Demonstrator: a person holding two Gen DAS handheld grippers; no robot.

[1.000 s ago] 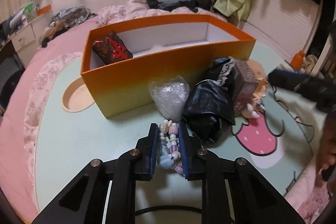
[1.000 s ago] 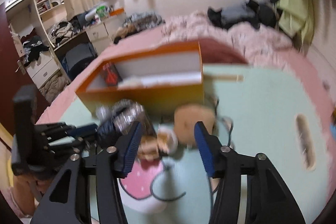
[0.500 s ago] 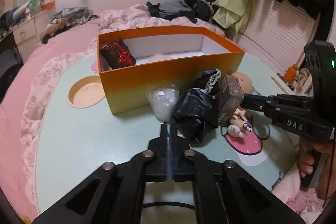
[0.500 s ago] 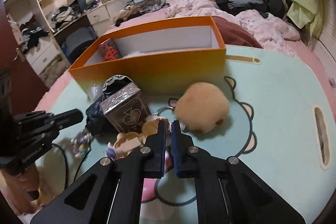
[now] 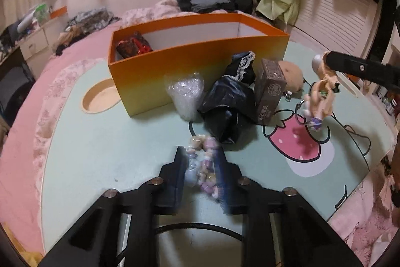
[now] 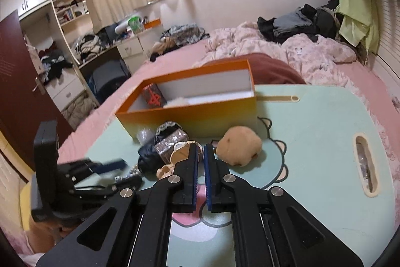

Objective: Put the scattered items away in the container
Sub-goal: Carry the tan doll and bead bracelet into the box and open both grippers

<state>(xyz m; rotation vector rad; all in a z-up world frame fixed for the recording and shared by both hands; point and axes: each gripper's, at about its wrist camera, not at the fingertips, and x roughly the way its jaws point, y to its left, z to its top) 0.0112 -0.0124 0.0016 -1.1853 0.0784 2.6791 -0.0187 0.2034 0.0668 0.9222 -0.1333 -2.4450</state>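
Pinched between the pads of the left gripper [image 5: 200, 151], low centre of the left-wrist frame: a pastel bead bracelet [image 5: 203, 172], jaws narrow and just easing open, beads between them and pressed on both sides. Clamped in the right gripper [image 6: 201, 149], jaws almost fully together: a small pale doll figure [image 5: 321, 91], dangling at the right of the left-wrist frame above the pale green table [image 5: 100, 154].

Lay straight ahead of the left gripper, in the upper centre of that frame: the orange box [image 5: 200, 61]. Was open-topped and white inside, with its long axis running left to right across the view and a dark red-marked packet [image 5: 133, 48] at its left end. Stood between gripper and box: a crumpled clear bag [image 5: 186, 94], a black bag [image 5: 227, 106] and a brown carton [image 5: 271, 91].

Seemed slightly nearer the left gripper than the right. Called, by this reading, for a carry up over the clutter and the near long wall.
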